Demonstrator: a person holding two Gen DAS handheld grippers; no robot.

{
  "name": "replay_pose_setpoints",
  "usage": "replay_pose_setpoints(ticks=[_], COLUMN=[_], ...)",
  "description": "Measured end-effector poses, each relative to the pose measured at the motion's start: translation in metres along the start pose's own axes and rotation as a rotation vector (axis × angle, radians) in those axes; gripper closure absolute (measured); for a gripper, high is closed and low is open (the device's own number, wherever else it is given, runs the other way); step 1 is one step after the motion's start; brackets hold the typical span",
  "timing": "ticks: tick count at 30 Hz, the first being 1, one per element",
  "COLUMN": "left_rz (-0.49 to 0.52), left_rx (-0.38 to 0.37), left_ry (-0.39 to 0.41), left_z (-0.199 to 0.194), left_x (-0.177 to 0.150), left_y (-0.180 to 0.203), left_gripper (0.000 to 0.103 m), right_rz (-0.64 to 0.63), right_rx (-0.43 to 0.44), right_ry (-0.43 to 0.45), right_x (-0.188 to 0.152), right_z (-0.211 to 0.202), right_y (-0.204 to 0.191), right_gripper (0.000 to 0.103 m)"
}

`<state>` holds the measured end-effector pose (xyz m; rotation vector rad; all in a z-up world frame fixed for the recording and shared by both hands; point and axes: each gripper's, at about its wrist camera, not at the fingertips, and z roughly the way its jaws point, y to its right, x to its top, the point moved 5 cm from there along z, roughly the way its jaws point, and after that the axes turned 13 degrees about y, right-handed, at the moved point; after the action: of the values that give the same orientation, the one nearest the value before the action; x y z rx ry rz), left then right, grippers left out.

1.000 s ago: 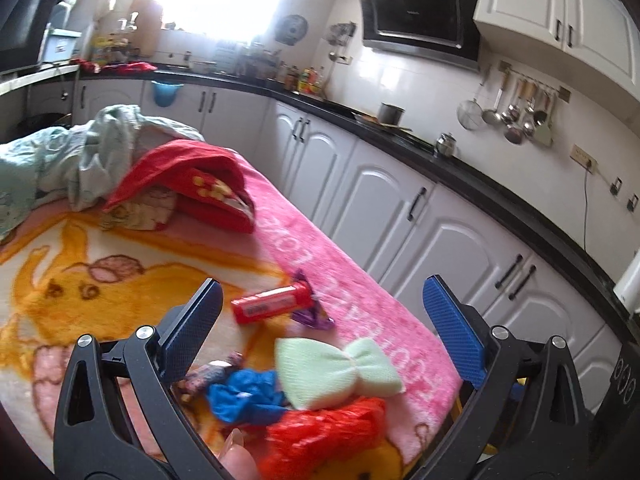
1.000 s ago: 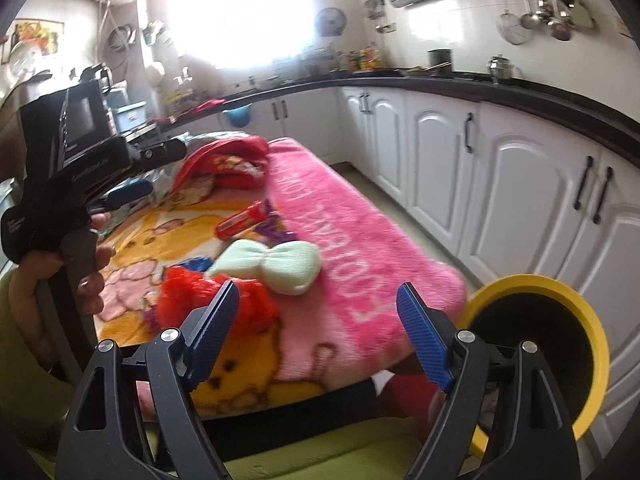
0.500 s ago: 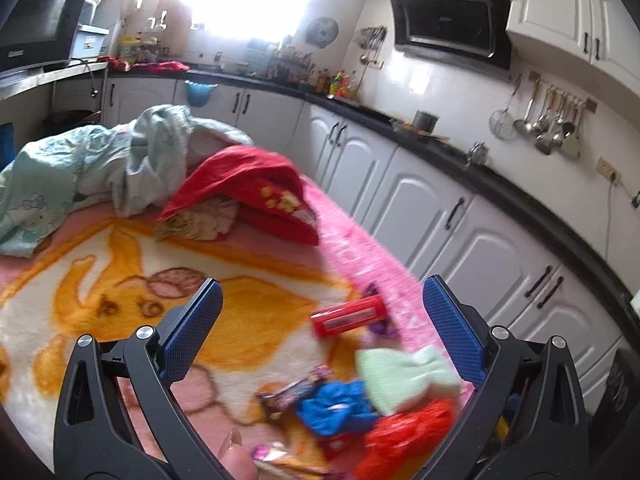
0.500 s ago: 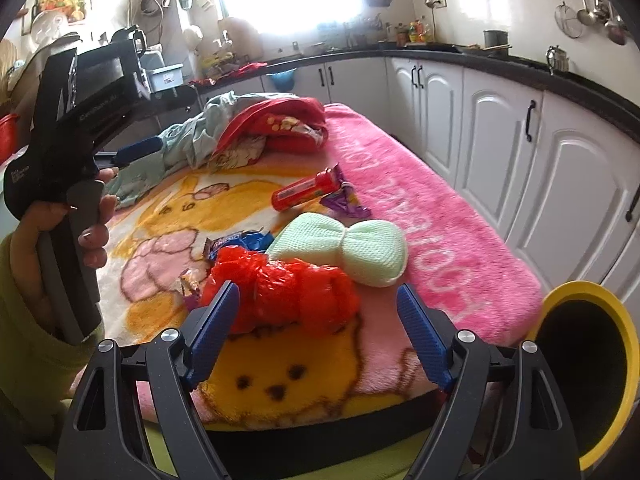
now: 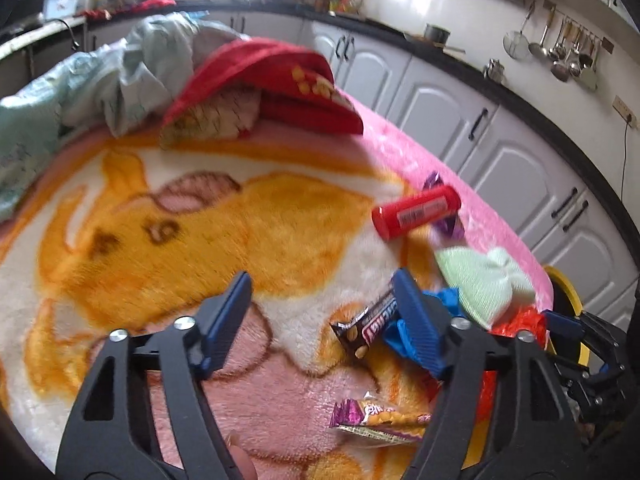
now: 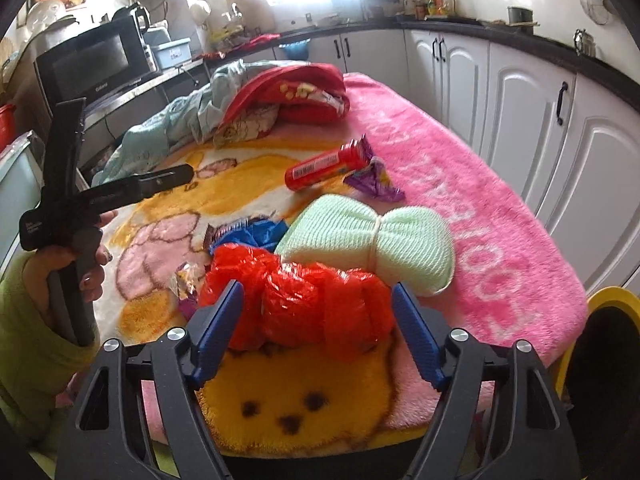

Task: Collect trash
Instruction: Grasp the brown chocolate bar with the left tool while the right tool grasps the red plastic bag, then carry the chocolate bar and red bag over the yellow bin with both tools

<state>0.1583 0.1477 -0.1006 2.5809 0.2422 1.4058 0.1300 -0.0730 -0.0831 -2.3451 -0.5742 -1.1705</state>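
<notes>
The right gripper (image 6: 318, 330) is held wide open, with nothing between its fingers (image 6: 218, 324). Just past them lies the red bag (image 6: 298, 306), crumpled up on the blanket (image 6: 460, 208). The bag looks thin, light and soft, so it can be squashed. It may be slippery too. It is best pinched where the plastic is bunched thick in the middle, not at a loose edge that could slide out.

The left gripper (image 5: 320, 312) is open too and holds nothing. Its right finger (image 5: 416, 332) is seen over the blue wrapper (image 5: 394, 334) and beside the candy bar (image 5: 366, 326). Whether they touch cannot be told. The bar wrapper looks flat and smooth, so it is hard to pick up off the fuzzy blanket; one end should be pinched.

Farther off lie a snack wrapper (image 5: 378, 424), a green sponge (image 6: 372, 242), a red tube (image 6: 324, 166) and a purple wrapper (image 6: 374, 182). The tube is round and may roll. The yellow bin (image 6: 596, 300) is seen at the blanket's edge, by the right gripper
</notes>
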Motion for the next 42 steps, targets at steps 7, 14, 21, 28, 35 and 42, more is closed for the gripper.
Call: replay_pose_setpoints(ticks=[7, 14, 21, 28, 35, 42], left_rz=[-0.016, 0.04, 0.045, 0.033, 0.01, -0.006], left_rx=[-0.079, -0.115, -0.117, -0.108, -0.097, -0.073], left_ry=[-0.066, -0.107, -0.153, -0.155, -0.138, -0.073], left_z=[0.012, 0.021, 0.032, 0.03, 0.024, 0.012], left_x=[-0.014, -0.022, -0.03, -0.03, -0.029, -0.017], left_y=[0.005, 0.02, 0.02, 0.015, 0.008, 0.004], left_gripper=[0.057, 0.06, 0.065, 0.076, 0.092, 0.092], right_rz=[0.031, 0.004, 0.031, 0.053, 0.048, 0.041], right_rx=[0.031, 0.045, 0.036, 0.044, 0.033, 0.024], right_ry=[-0.072, -0.072, -0.051, -0.023, -0.001, 0.025], right_x=[-0.017, -0.023, -0.02, -0.012, -0.007, -0.001], right_z=[0.014, 0.008, -0.004, -0.018, -0.024, -0.031], right_y=[0.001, -0.003, 0.006, 0.011, 0.012, 0.014], right_gripper=[0.058, 0.079, 0.081, 0.082, 0.082, 0.082])
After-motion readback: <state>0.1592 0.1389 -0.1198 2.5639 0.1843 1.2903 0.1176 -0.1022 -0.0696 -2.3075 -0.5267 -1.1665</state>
